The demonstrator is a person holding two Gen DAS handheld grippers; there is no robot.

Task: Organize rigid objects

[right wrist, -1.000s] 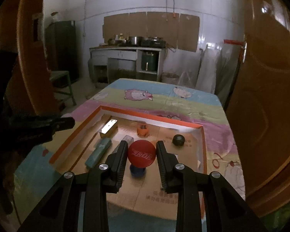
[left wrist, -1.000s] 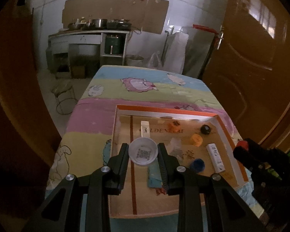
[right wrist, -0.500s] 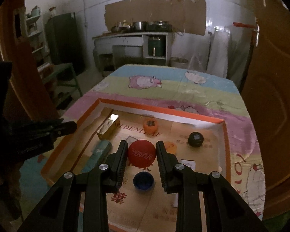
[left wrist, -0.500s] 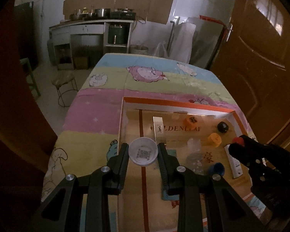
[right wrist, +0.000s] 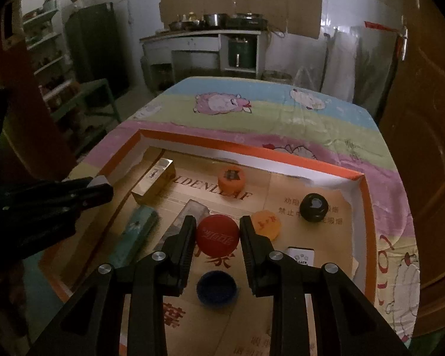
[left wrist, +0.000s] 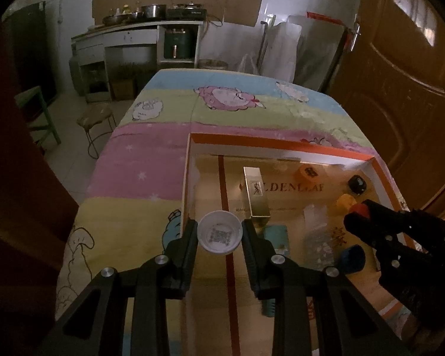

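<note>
Grippers both carry bottle caps above the shallow orange-rimmed cardboard tray [right wrist: 359, 178], which serves here as the landmark.

Left gripper [left wrist: 219, 234]: jaws clamped on a white bottle cap [left wrist: 219, 233], its open side with a printed code facing the camera. Compared with a second ago, this cap has shifted from over the tray's middle toward the tray's left wall, and it now hangs just inside that wall near the front-left part of the tray. The camera view has also come lower and closer to the tray floor.

Right gripper [right wrist: 218, 235]: jaws clamped on a red bottle cap [right wrist: 218, 235], printed top toward the camera. It has travelled further over the tray and now hangs above the tray's centre, with a blue cap [right wrist: 217, 287] lying on the tray floor directly nearer the camera and an orange cap [right wrist: 266, 224] just to its right.

Grip width on both caps is unchanged over the interval; neither cap has slipped.

Other tray contents: gold rectangular box [right wrist: 155, 182] and teal flat box [right wrist: 135, 237] along the left side, orange piece with black print [right wrist: 230, 178] toward the far wall, black round knob [right wrist: 313, 207] toward the right wall.

Judgement: both caps are in the carry-and-lower stage; placement inside the tray, probably grouped with the loose caps, is not yet done.
</note>
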